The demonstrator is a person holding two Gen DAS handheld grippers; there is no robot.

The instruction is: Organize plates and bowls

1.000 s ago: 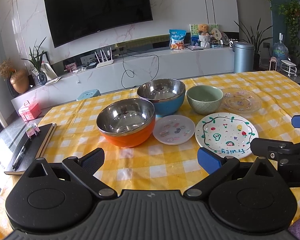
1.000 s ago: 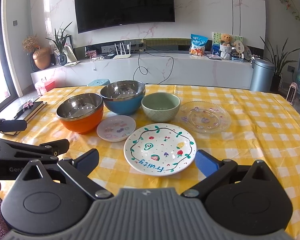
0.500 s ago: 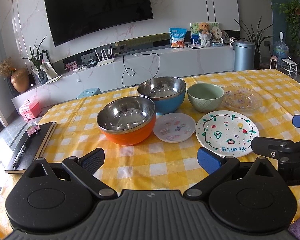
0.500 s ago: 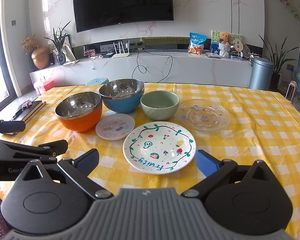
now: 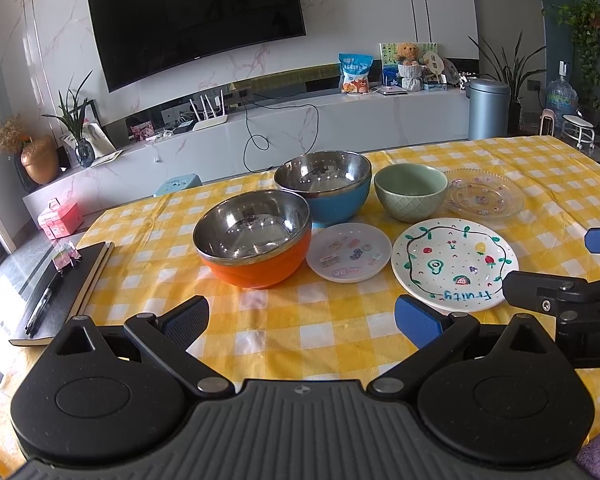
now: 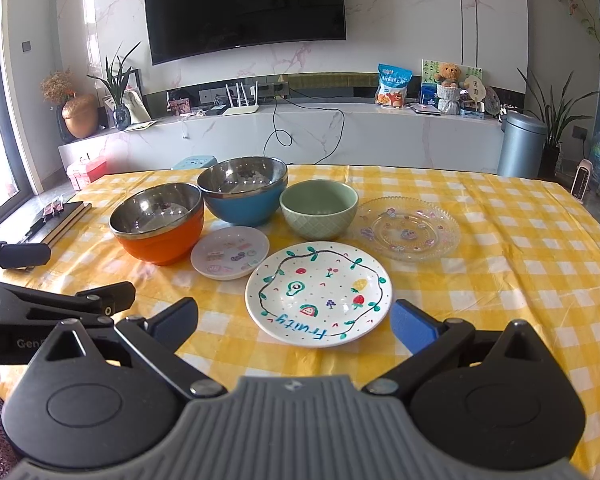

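both grippers have barely shifted since a second ago | left gripper (image 5: 302, 314) and right gripper (image 6: 294, 320) spread wide, empty | orange bowl (image 5: 254, 242), blue bowl (image 5: 326, 186), green bowl (image 5: 410, 192) and painted plate (image 6: 318, 294) sit apart on checked tablecloth (image 5: 300, 332)

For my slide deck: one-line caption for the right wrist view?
Open right claw hovers before the Fruity plate, with three bowls and two more plates on a yellow checked tablecloth.

the left gripper (image 5: 302, 316) hangs wide apart over the yellow checked tabletop (image 5: 284, 332), holding nothing. at 12 o'clock sits the orange bowl (image 5: 254, 242), the blue bowl (image 5: 324, 186) touching behind it; the small plate (image 5: 349, 252) and fruity plate (image 5: 454, 263) lie at 1 o'clock.
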